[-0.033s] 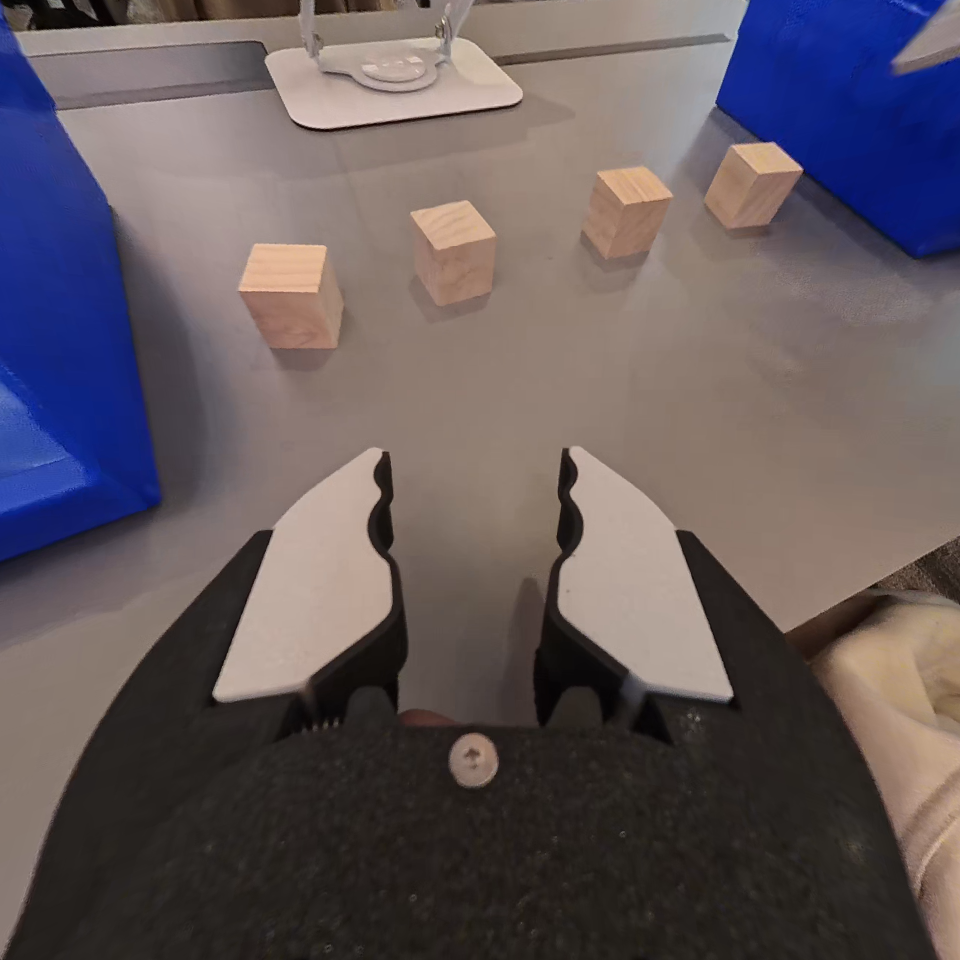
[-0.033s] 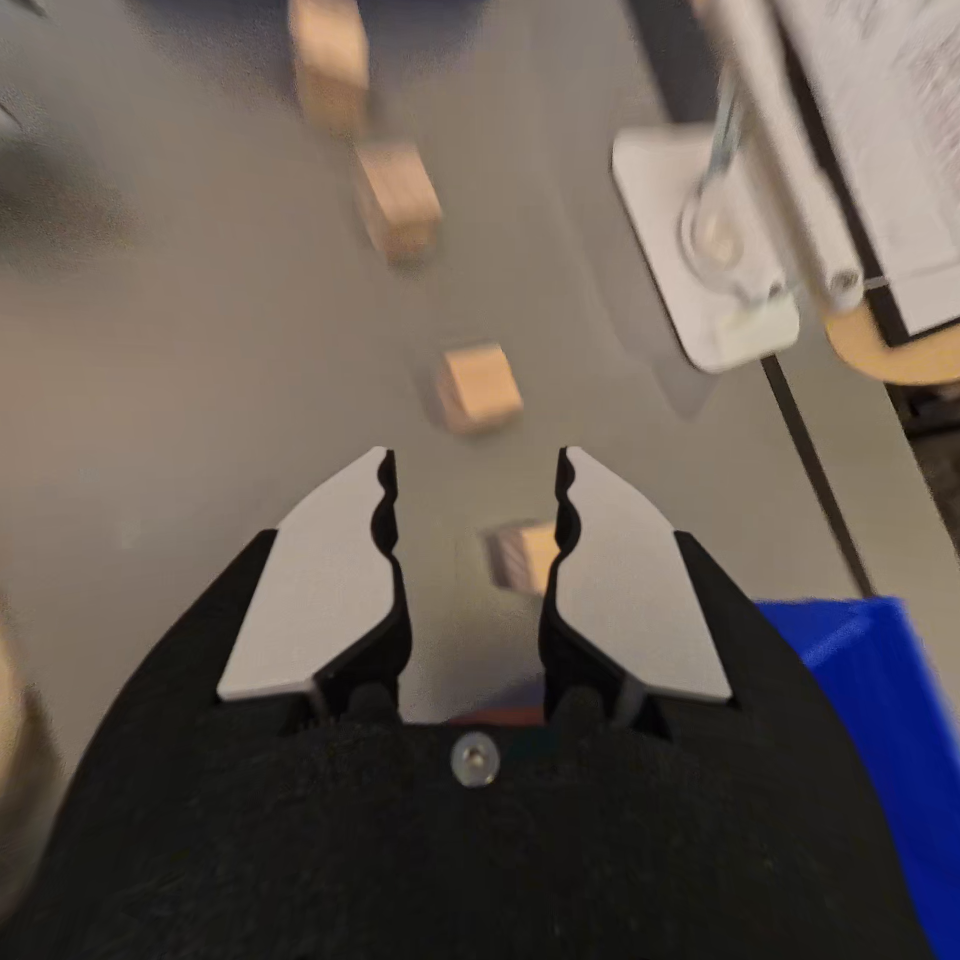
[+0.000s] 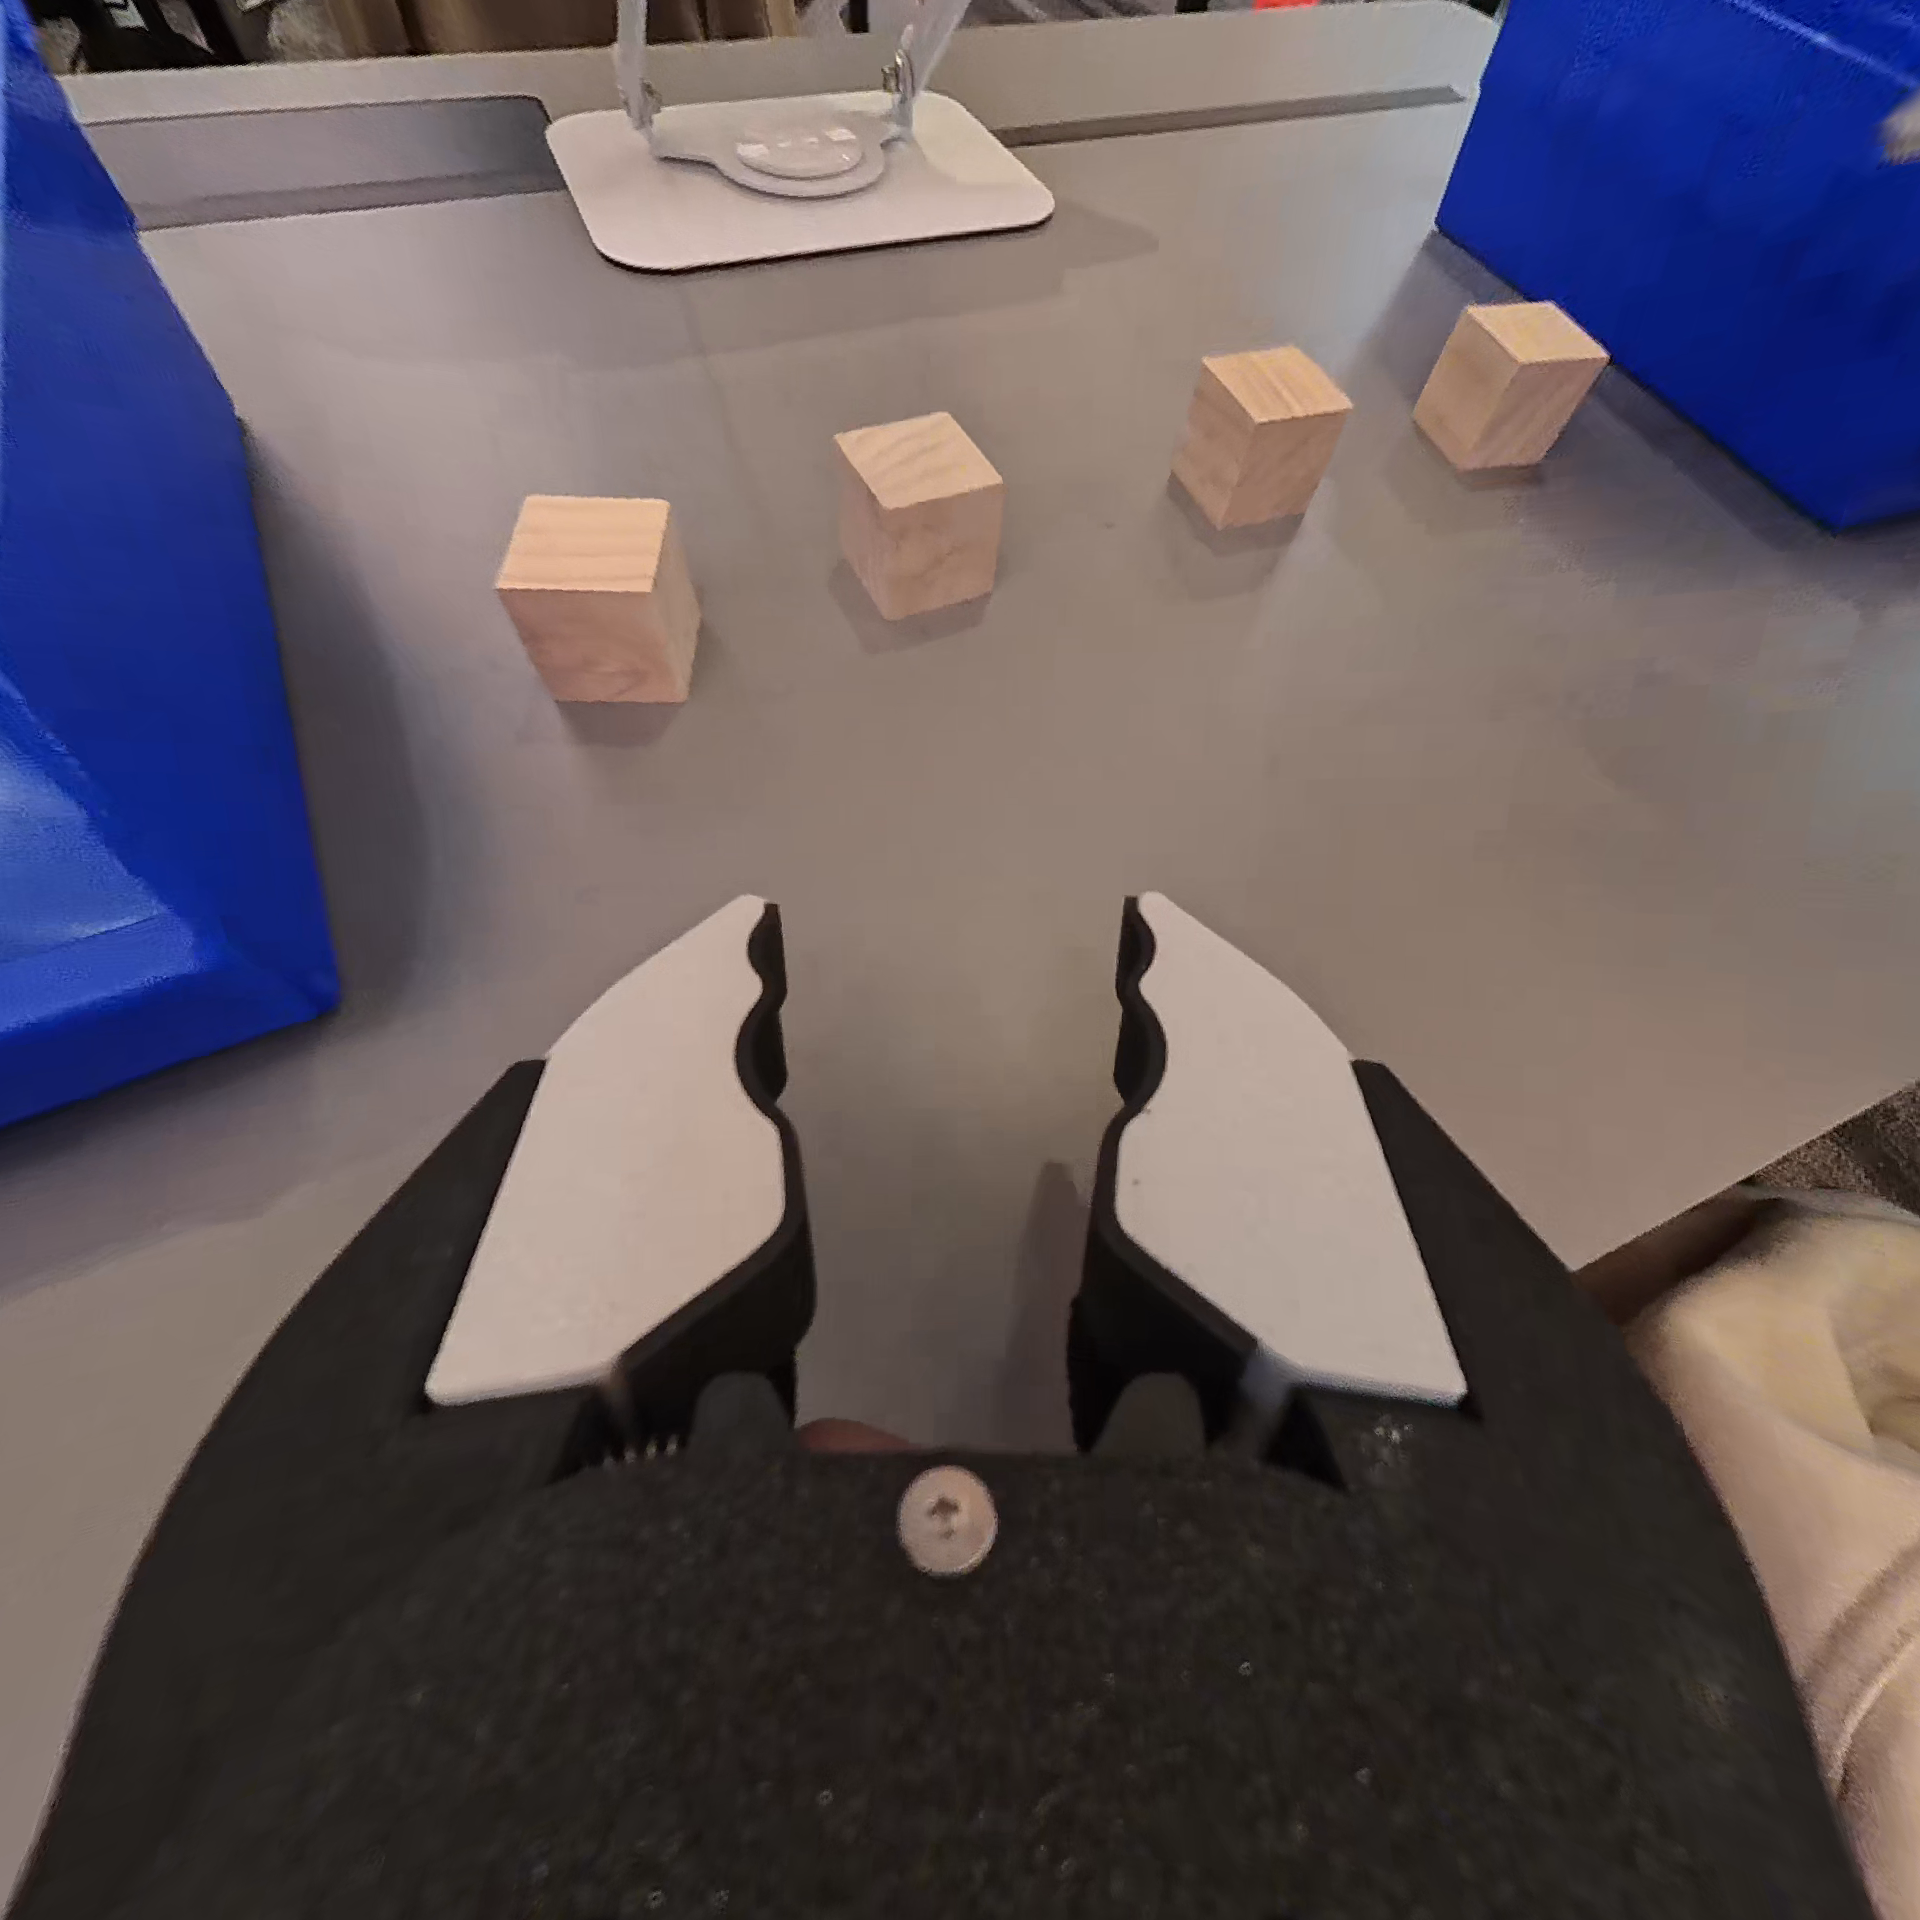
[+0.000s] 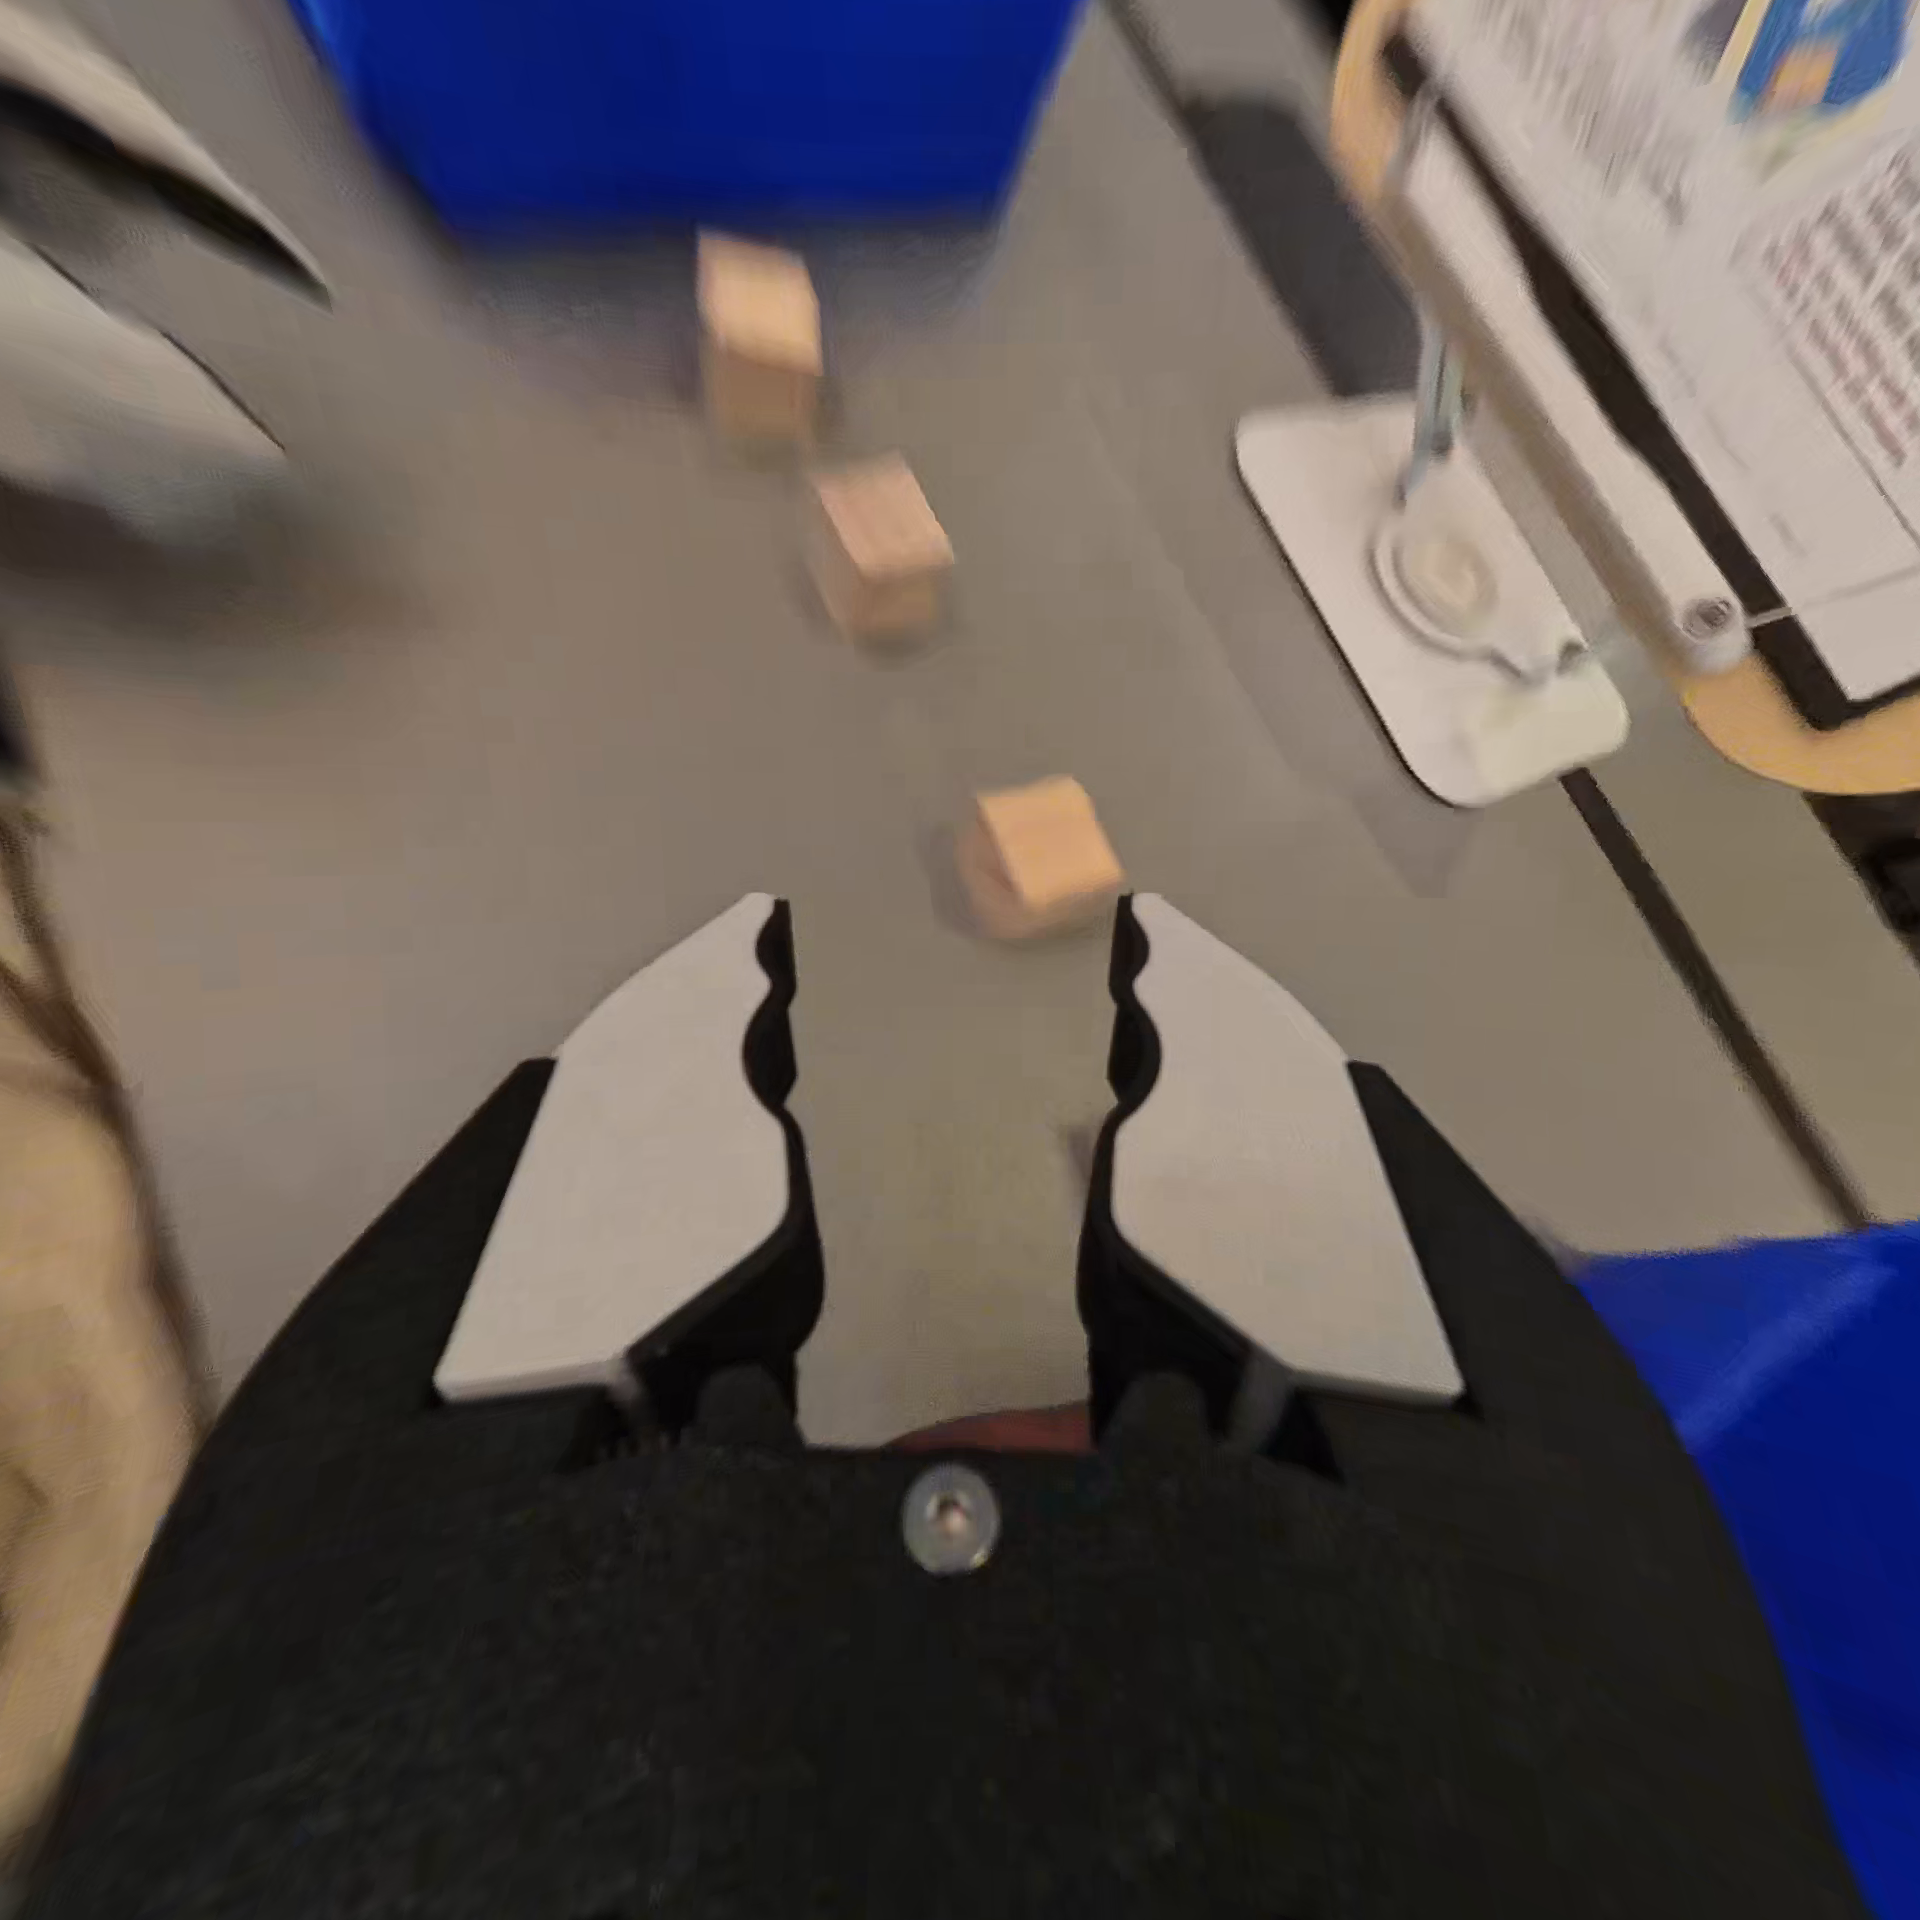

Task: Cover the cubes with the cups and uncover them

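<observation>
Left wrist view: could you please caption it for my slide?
Open left gripper hovering before four uncovered wooden cubes on a grey table.

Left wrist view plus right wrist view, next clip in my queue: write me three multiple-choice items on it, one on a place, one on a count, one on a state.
1. Where does the white stand base sit, in the left wrist view?
A. Beyond the row of cubes, at the table's far side
B. Between the fingers
C. On a blue bin

2. How many wooden cubes stand on the table?
A. Two
B. Four
C. Six

3. What state are the cubes in?
A. All under cups
B. Stacked in a tower
C. All bare, no cup in view

Answers:
1. A, the base lies past the cubes near the far edge.
2. B, the left wrist view shows the leftmost cube, a second, a third and the rightmost.
3. C, each stands alone and uncovered; the left gripper and right gripper are open and hold nothing.
</observation>
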{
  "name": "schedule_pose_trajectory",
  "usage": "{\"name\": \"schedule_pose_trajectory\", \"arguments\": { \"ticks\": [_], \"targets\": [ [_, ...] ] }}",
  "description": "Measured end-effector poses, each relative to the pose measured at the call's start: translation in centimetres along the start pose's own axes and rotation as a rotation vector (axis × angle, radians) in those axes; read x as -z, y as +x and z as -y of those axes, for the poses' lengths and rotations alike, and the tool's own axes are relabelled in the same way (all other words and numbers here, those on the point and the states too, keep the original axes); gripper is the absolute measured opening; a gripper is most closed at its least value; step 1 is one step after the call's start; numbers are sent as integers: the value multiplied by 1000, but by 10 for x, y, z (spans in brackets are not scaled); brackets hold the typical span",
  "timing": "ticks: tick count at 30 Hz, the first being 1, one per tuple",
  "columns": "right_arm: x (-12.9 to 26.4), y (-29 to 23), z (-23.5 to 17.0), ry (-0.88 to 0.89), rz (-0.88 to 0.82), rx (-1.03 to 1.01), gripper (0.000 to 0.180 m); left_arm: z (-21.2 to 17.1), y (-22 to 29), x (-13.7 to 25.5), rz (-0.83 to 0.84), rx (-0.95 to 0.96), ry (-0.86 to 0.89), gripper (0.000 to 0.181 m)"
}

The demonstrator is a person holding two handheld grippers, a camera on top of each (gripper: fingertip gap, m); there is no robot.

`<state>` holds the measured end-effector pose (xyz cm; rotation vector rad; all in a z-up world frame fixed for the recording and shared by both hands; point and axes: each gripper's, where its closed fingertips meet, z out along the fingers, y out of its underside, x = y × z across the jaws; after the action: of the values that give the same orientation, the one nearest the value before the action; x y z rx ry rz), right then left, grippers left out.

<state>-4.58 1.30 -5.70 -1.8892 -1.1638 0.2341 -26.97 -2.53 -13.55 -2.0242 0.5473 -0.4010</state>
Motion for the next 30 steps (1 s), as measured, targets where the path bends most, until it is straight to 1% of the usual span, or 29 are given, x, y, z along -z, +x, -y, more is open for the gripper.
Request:
{"name": "schedule_pose_trajectory", "arguments": {
  "ticks": [1,2,5,7,9,10,12,15,16,17,19,20,21,22,24,25,26,27,28,30],
  "targets": [
    [5,-22,6,115,-16,-83,56,0,-2,1,1,2,2,61],
    [8,-40,5,204,-40,-173,50,0,-4,1,4,2,3,62],
    [4,-89,-12,384,-51,-379,55,0,0,1,-22,-26,10,65],
    [3,-106,-25,461,-98,-440,51,-1,16,1,-104,-96,18,62],
    [8,-118,-25,506,-103,-451,45,2,24,3,-131,-136,50,58],
    [12,-122,-19,515,-98,-414,46,1,28,3,-149,-143,49,57],
    [15,-117,-18,490,-142,-374,49,-2,30,0,-162,-129,33,60],
    [21,-118,-17,518,-88,-437,51,-5,33,-4,-190,-111,11,59],
    [25,-118,-15,541,-78,-442,50,0,34,-1,-213,-111,19,57],
    [28,-115,-15,546,-94,-432,50,13,29,6,-212,-117,56,54],
    [31,-104,-21,523,-154,-405,50,58,3,24,-141,-173,140,47],
    [32,-101,-25,512,-166,-405,50,81,-17,32,-88,-213,143,48],
    [33,-99,-26,515,-164,-414,50,99,-34,37,-65,-269,103,57],
    [34,-99,-27,524,-153,-428,49,114,-52,39,-50,-358,29,60],
    [34,-98,-27,529,-126,-450,49,146,-110,35,108,-550,-81,53],
    [32,-98,-28,522,-121,-456,49,156,-139,28,156,-633,-166,49],
    [31,-98,-29,517,-119,-455,49,166,-168,17,197,-670,-240,46],
    [30,-98,-29,512,-118,-452,49,172,-195,4,214,-655,-321,42],
    [28,-99,-30,504,-112,-447,48,171,-214,-11,187,-616,-420,39],
    [24,-101,-32,482,-103,-438,48,161,-233,-37,68,-510,-592,40]
  ]
}}
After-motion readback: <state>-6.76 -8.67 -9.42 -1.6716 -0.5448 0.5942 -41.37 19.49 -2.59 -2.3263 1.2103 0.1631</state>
